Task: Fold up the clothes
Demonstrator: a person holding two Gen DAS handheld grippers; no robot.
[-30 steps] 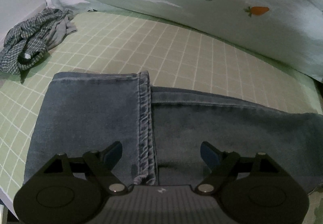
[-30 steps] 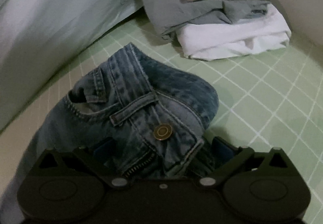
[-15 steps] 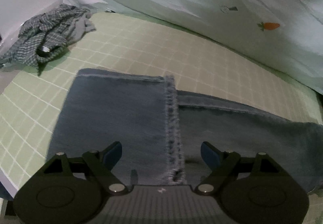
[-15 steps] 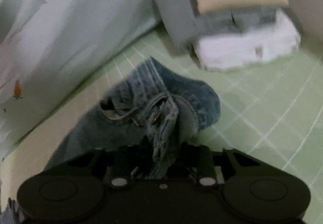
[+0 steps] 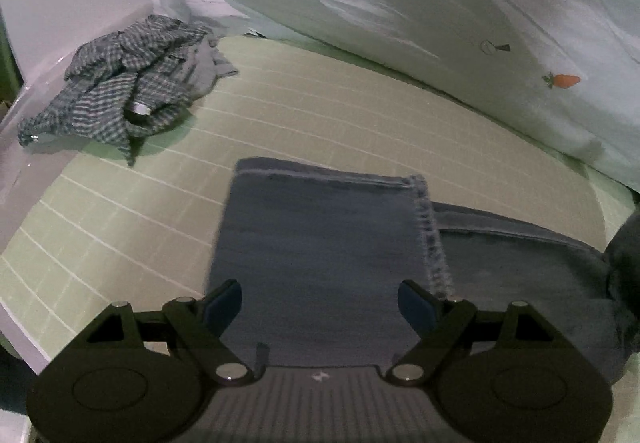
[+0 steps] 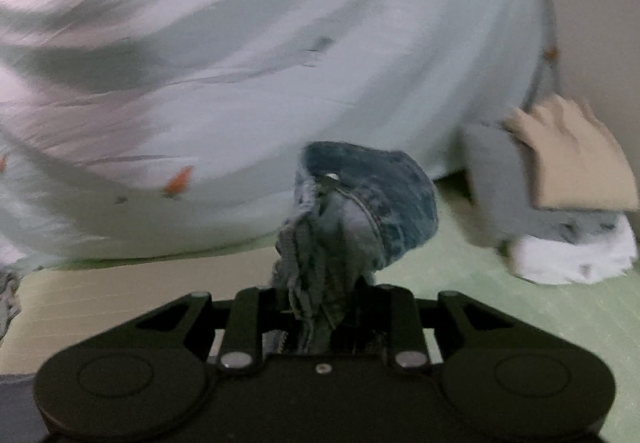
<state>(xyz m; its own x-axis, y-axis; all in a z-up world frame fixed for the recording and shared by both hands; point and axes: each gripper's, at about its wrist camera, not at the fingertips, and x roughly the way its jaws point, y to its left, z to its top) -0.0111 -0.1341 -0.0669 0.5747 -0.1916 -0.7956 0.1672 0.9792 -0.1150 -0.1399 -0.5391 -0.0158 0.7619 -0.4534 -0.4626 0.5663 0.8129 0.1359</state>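
The jeans (image 5: 320,259) lie on the green checked bed (image 5: 340,115), hem end already doubled over the leg. Their faded waistband (image 6: 340,227) is bunched in the closed right claw (image 6: 324,307), likely lifted to fold across, while the left claw (image 5: 320,303) hovers open above the fold.

Blue denim jeans (image 5: 320,255), legs folded flat, waistband bunched and lifted.
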